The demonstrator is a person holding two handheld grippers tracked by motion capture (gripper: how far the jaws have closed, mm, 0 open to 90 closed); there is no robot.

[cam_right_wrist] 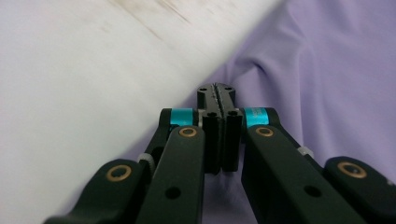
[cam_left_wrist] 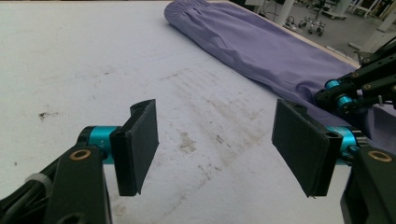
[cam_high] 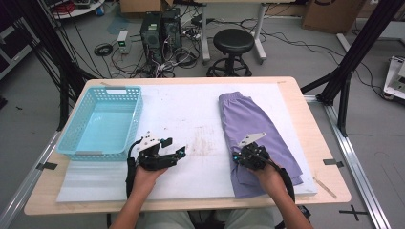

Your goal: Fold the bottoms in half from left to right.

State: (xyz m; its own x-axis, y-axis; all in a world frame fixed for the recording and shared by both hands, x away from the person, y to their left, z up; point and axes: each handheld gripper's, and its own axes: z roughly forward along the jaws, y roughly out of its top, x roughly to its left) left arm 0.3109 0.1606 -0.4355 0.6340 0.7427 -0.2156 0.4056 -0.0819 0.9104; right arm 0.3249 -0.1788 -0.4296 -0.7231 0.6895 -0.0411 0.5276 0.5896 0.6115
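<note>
Folded purple shorts (cam_high: 248, 119) lie lengthwise on the right half of the white mat (cam_high: 186, 109). My right gripper (cam_high: 235, 156) sits at their near left edge, and in the right gripper view its jaws (cam_right_wrist: 215, 91) are pressed together on that hem, with the cloth (cam_right_wrist: 327, 70) puckering toward the tips. My left gripper (cam_high: 174, 147) rests near the mat's front middle. It stands open (cam_left_wrist: 217, 149) over bare stained mat with nothing between its pads. The left gripper view has the shorts (cam_left_wrist: 261, 51) running off to the far right, and the right gripper (cam_left_wrist: 355, 93) on them.
A light blue plastic basket (cam_high: 138, 114) stands empty at the table's left. Beyond the table's far edge there is a black stool (cam_high: 233, 43), computer towers (cam_high: 160, 28) and floor cables. Black frame posts flank the table.
</note>
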